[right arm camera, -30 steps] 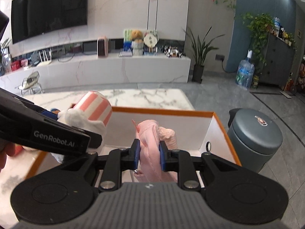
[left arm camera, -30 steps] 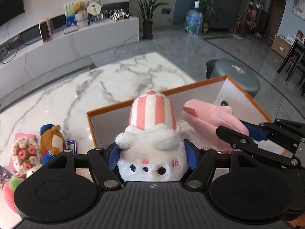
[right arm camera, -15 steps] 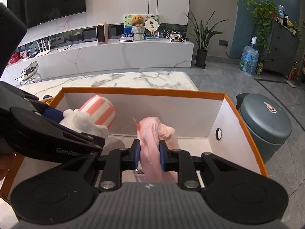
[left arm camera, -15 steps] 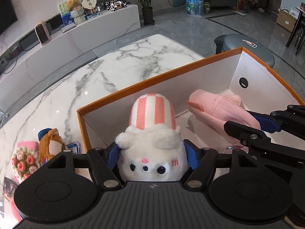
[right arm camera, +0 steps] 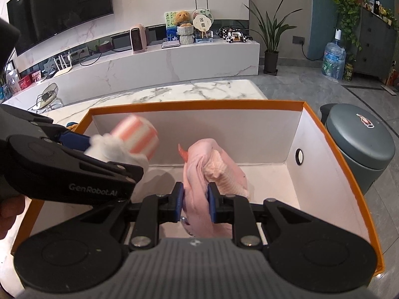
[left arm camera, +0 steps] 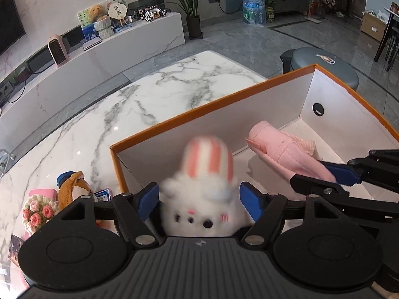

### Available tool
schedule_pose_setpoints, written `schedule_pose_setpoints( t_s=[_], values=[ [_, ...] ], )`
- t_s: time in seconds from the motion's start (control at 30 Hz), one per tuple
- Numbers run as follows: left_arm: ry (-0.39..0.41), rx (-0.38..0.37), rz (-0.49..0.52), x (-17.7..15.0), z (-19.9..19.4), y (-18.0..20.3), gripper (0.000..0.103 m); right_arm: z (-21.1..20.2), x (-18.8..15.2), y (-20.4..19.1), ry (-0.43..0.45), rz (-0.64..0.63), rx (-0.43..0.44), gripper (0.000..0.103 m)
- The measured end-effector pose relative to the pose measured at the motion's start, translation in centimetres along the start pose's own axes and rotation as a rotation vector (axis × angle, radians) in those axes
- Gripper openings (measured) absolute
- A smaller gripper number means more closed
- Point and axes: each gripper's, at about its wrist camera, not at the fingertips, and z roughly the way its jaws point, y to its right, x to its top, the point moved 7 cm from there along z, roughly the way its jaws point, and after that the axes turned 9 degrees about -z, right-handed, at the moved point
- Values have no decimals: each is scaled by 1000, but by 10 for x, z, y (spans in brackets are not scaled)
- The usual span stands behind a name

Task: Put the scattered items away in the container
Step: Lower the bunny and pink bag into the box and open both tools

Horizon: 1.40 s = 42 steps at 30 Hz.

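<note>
A white plush with a pink-striped hat [left arm camera: 207,159] sits between the pads of my left gripper [left arm camera: 199,196], over the left end of the orange-rimmed white box [left arm camera: 199,117]. The left jaws are opening: both blue pads stand a little off the plush, which is blurred. In the right wrist view the same plush [right arm camera: 134,142] hangs at the left gripper [right arm camera: 107,154] inside the box [right arm camera: 199,104]. My right gripper [right arm camera: 195,199] is shut on a pink padded cloth item [right arm camera: 219,169], held low over the box floor. It also shows in the left wrist view [left arm camera: 281,154].
The box stands on a marble table [left arm camera: 149,99]. Left of the box lie a brown bear plush [left arm camera: 72,189], a crocheted flower bunch [left arm camera: 37,211] and a small blue card [left arm camera: 102,195]. A grey round stool [right arm camera: 359,144] stands just past the box's right wall.
Both grippers have tipped down over the box, so more of its inside shows. The left pads have spread away from the striped plush, which now looks blurred. The right grip is unchanged.
</note>
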Motion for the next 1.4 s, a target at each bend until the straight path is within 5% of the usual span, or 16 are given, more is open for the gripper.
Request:
schedule_pose_setpoints(
  t_s=[0.53,0.93,1.27,1.4],
  values=[
    [99,4,24,3,-32,-10,88,16,-6,-35,-109,-82,51,22],
    [90,14,-82,-4,-41,-43,88,19,-4,-67,-165,-158,121,21],
    [94,18,-127,-14,-56,-62,88,31,-13,-51,-259,-145,-24,22],
    [96,12,-134,-17,-63,-65,88,32,-17,-66,-293,-158,22,25]
  ],
)
